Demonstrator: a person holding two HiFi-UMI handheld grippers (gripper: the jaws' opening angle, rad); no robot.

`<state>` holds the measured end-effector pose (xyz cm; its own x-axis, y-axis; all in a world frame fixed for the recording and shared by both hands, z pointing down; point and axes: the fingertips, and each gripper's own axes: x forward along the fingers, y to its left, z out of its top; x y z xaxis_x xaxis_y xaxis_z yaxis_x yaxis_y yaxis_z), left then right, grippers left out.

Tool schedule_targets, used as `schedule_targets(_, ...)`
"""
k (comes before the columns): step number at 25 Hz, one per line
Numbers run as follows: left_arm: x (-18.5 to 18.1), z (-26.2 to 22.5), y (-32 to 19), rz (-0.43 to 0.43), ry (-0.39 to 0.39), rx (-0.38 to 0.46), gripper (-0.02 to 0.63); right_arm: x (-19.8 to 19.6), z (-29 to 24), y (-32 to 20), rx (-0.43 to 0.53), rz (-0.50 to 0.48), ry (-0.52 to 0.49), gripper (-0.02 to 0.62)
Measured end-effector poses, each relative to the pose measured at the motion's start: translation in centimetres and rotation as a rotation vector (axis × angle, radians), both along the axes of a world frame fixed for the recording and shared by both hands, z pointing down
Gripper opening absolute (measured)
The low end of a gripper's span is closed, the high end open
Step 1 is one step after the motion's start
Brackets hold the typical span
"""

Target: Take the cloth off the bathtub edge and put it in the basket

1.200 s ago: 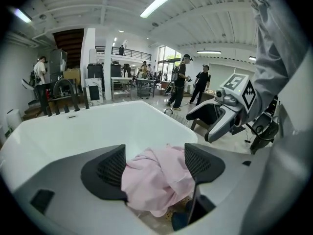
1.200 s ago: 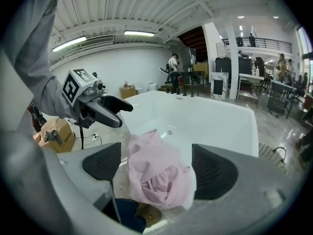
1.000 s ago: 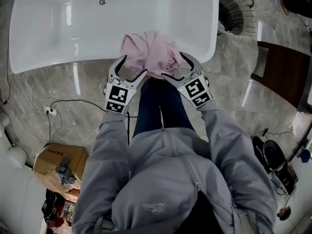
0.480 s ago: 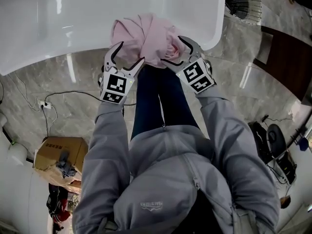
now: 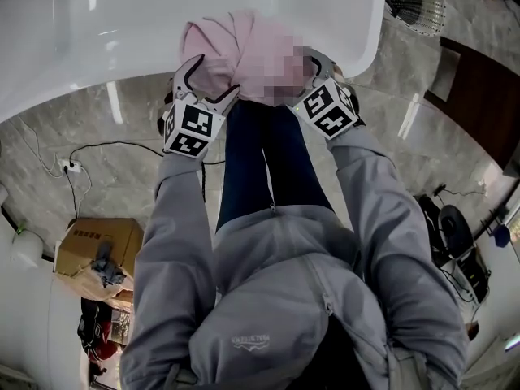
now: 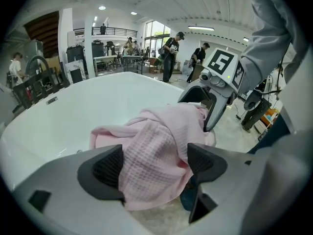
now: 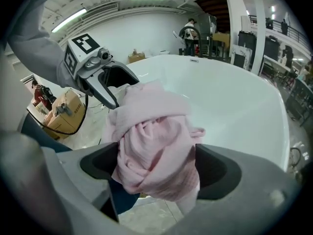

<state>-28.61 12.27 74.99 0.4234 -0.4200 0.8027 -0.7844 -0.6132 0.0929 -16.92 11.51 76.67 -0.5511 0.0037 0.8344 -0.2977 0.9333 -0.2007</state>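
both jaws were wide open and had just been opening further. the cloth (image 5: 223, 47) sat bunched on the bathtub edge (image 5: 97, 75), with part hanging down the outer side. left gripper (image 6: 156, 164): a waffle-weave fold lay between the pads, nothing pinched. right gripper (image 7: 156, 168): the twisted wad filled most of the gap, not clamped either. the two grippers sat at the cloth from opposite sides, near each other.

how i'd do the grab, my call:
- push each gripper deeper so the pads straddle thick folds, not the loose hem.
- close the right on the wad first, since it's the bulk. the left takes the flat fold so no tail drags.
- watch the lower jaws against the bathtub edge. it's glossy and hard, so it's easy to scrape it or catch only a single layer.
- lift straight up until the hanging part clears, then swing.
- keep the grippers far enough apart that the jaws don't knock together.

the wire-mesh thing (image 5: 416, 2) off to the right past the tub end might be the basket. i couldn't confirm that from here.
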Motion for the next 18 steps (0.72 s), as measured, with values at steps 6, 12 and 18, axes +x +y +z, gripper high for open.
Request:
schedule_targets(6,0.0,1.1,0.0,0.03,-0.022,-0.038,0.388,-0.7,1.8,0.2,-0.037,-0.011,0.069,0.474)
schedule_targets(12,0.6,2.2,0.1,0.127,-0.117,-0.05,0.388,-0.4,3.7,0.1,-0.003,-0.023,0.18,0.474)
schedule_targets(18,1.1,2.9,0.1,0.205,-0.198,-0.057,0.387,-1.1,4.0,0.4,0.04,-0.091,0.232,0.47)
